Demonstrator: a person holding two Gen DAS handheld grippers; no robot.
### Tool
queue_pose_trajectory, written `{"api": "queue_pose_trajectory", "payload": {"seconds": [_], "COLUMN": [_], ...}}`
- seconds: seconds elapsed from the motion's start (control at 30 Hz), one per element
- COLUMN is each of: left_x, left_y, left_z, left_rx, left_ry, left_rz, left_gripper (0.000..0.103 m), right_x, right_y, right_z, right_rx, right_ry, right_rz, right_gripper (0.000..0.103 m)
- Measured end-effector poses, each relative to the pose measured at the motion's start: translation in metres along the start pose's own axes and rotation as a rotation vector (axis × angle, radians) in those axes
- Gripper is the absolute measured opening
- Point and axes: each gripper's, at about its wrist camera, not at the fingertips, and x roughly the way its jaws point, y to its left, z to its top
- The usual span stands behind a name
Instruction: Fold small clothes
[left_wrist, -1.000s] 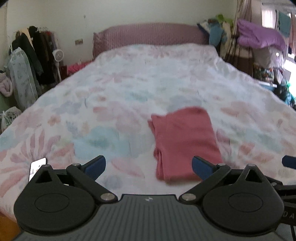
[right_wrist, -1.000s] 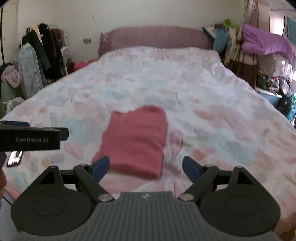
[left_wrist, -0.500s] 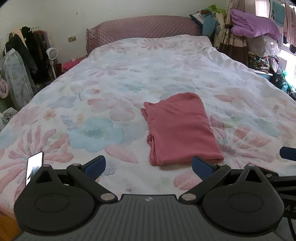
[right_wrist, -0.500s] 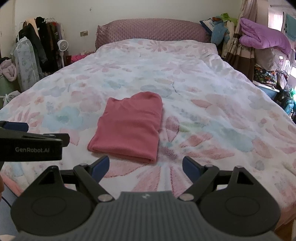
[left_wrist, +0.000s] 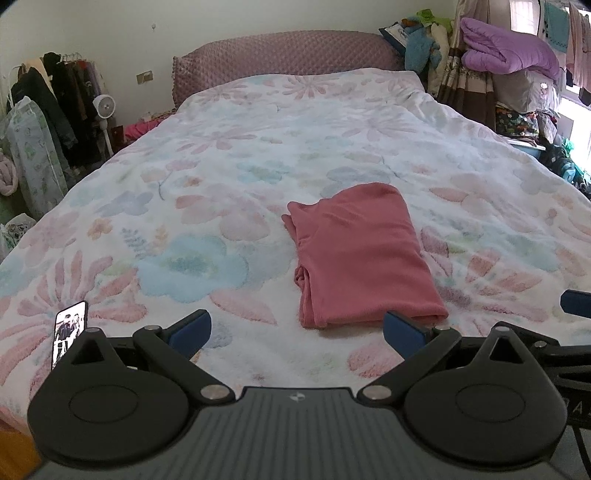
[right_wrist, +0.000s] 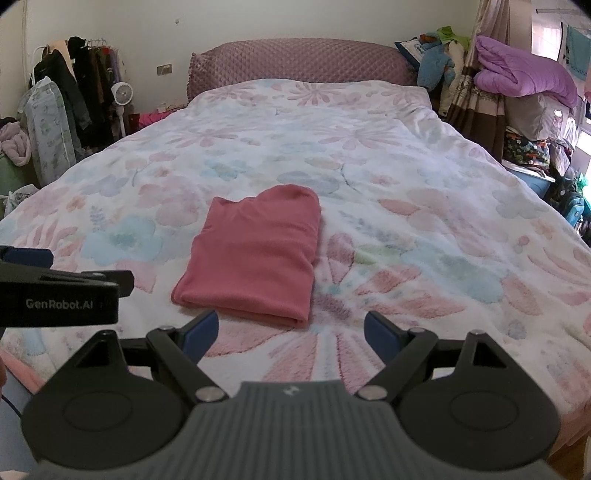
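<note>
A folded pink-red garment (left_wrist: 362, 254) lies flat on the flowered bedspread (left_wrist: 258, 177), near the bed's front edge. It also shows in the right wrist view (right_wrist: 255, 258). My left gripper (left_wrist: 297, 330) is open and empty, held above the front edge with the garment just ahead and to the right. My right gripper (right_wrist: 291, 332) is open and empty, with the garment just ahead and slightly left. The left gripper's body (right_wrist: 59, 299) shows at the left of the right wrist view.
A phone (left_wrist: 70, 332) lies on the bedspread at the front left. A pink headboard (right_wrist: 299, 62) stands at the far end. A clothes rack (right_wrist: 70, 96) and fan (right_wrist: 120, 92) stand left of the bed; piled bedding and clothes (right_wrist: 524, 81) stand right.
Both grippers have pulled back and risen from the garment, so more of the bed shows. The garment lies still, folded. Both grippers stay open.
</note>
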Motion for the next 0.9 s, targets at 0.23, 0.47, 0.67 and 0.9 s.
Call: {"api": "queue_pose_trajectory", "payload": {"seconds": [0.23,0.47,0.67,0.9], "left_x": [0.0007,0.0024,0.0024,0.0026], "left_y": [0.0014,0.0025,0.0025,0.0025], "left_z": [-0.0007,-0.0018,-0.0018,-0.0022], "left_rx": [0.001,0.003,0.002,0.003], "left_ry": [0.003,0.006,0.007,0.008], "left_rz": [-0.003,-0.004,-0.004,-0.005], "left_gripper": [0.103,0.103,0.103,0.103], "right_x": [0.0005,0.0013,0.0022,0.0026], "right_y": [0.0008,0.0015,0.0011,0.0007], "right_z": [-0.0008,-0.0028,-0.0031,-0.0035], "right_rx": [0.001,0.000,0.001,0.001], "right_ry": [0.002,0.005,0.005,0.004], "right_rz": [-0.001,0.000,0.001,0.002], "right_gripper": [0.082,0.082,0.082,0.082]}}
